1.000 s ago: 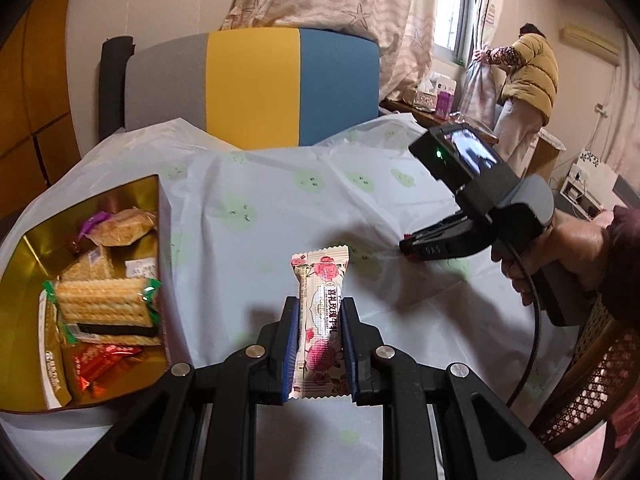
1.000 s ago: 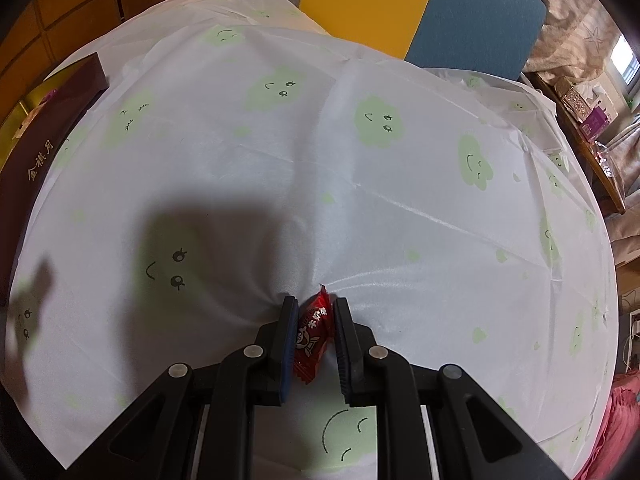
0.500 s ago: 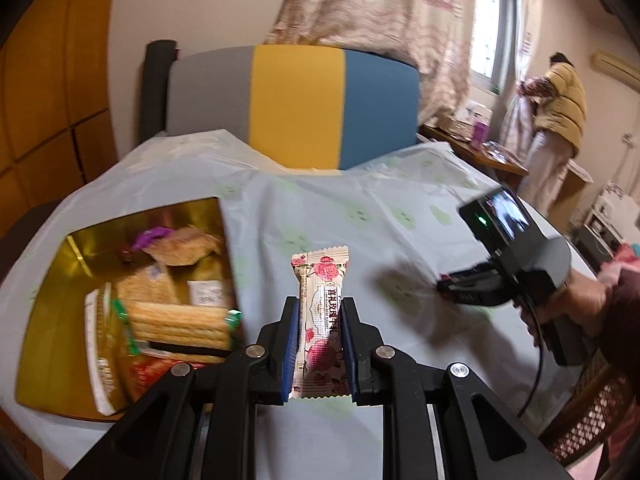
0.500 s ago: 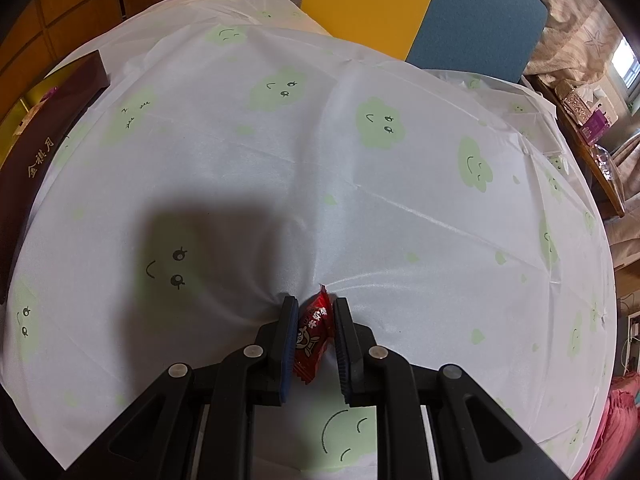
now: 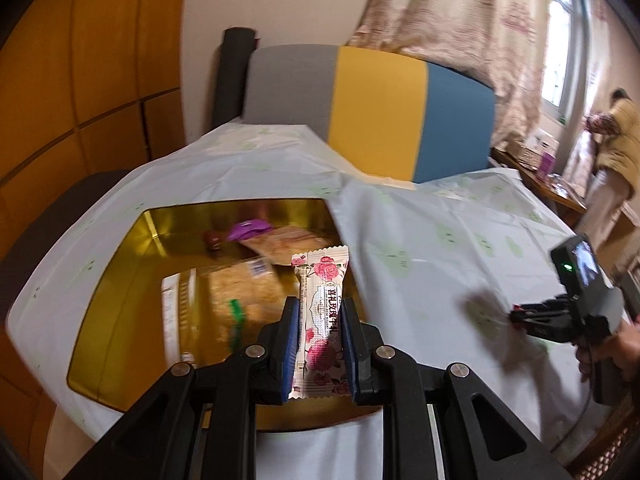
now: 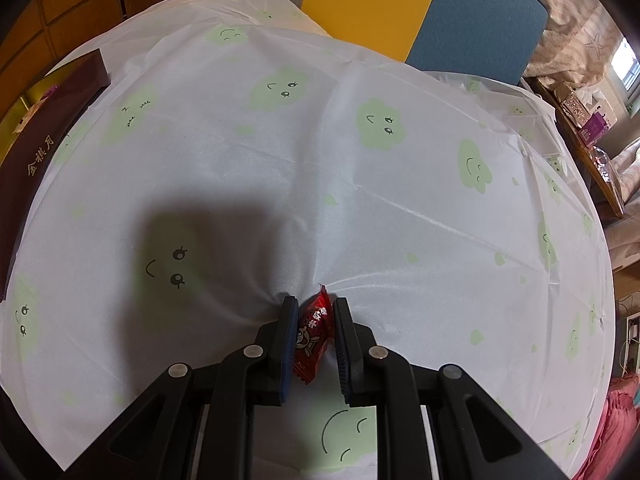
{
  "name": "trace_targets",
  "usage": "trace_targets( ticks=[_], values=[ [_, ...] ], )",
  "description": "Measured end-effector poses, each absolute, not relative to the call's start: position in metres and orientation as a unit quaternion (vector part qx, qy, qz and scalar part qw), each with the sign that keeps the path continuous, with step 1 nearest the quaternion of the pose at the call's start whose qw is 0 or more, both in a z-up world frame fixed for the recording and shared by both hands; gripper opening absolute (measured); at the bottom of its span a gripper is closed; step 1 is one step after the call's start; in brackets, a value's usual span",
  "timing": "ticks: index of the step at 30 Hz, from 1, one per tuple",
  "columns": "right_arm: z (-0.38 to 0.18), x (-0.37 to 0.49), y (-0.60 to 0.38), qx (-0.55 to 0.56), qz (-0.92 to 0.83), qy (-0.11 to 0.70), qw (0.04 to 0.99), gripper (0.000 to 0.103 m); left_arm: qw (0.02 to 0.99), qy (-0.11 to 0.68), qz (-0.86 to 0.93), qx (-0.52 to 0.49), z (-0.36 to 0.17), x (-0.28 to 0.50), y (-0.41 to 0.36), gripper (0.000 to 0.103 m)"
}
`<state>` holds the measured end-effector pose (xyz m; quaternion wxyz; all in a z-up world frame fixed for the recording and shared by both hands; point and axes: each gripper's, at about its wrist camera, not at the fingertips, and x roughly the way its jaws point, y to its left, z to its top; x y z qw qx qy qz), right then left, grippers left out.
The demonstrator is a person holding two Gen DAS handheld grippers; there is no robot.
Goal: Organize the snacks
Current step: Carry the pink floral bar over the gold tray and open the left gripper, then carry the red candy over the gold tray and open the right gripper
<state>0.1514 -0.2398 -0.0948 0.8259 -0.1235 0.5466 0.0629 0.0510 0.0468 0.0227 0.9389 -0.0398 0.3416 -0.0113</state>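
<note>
My left gripper (image 5: pixel 319 308) is shut on a white snack bar with pink roses (image 5: pixel 322 320) and holds it above the right part of a gold tin (image 5: pixel 116 304). The tin holds several wrapped biscuits (image 5: pixel 244 288) and a purple-wrapped sweet (image 5: pixel 248 229). My right gripper (image 6: pixel 314 316) is shut on a small red candy packet (image 6: pixel 312 336) right at the tablecloth. The right gripper also shows at the right edge of the left wrist view (image 5: pixel 560 316).
The round table has a white cloth with green cloud faces (image 6: pixel 380 128). The tin's dark brown side (image 6: pixel 44 128) is at the left. A grey, yellow and blue chair (image 5: pixel 376 108) stands behind the table. A person in a yellow coat (image 5: pixel 616 148) stands far right.
My left gripper has swung left with the rose snack bar, from over the bare cloth to over the gold tin. My right gripper has stayed in place on the red candy.
</note>
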Motion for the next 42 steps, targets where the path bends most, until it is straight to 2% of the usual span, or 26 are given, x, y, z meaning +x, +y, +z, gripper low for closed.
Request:
trace_targets(
  ticks=[22, 24, 26, 28, 42],
  values=[
    [-0.094, 0.149, -0.237, -0.13, 0.06, 0.543, 0.827, 0.017, 0.9, 0.403, 0.099, -0.133, -0.017, 0.085, 0.157, 0.023],
    [-0.094, 0.149, -0.237, -0.131, 0.06, 0.543, 0.827, 0.017, 0.899, 0.401, 0.107, -0.137, -0.018, 0.085, 0.165, 0.027],
    [-0.094, 0.149, -0.237, -0.13, 0.06, 0.544, 0.827, 0.017, 0.897, 0.399, 0.125, -0.143, -0.019, 0.082, 0.175, 0.037],
    [-0.094, 0.149, -0.237, -0.131, 0.06, 0.543, 0.827, 0.017, 0.898, 0.394, 0.137, -0.141, -0.019, 0.079, 0.181, 0.04],
    [-0.093, 0.148, -0.235, -0.135, 0.057, 0.543, 0.827, 0.017, 0.911, 0.371, 0.146, -0.107, -0.011, 0.045, 0.172, 0.04]
  ],
)
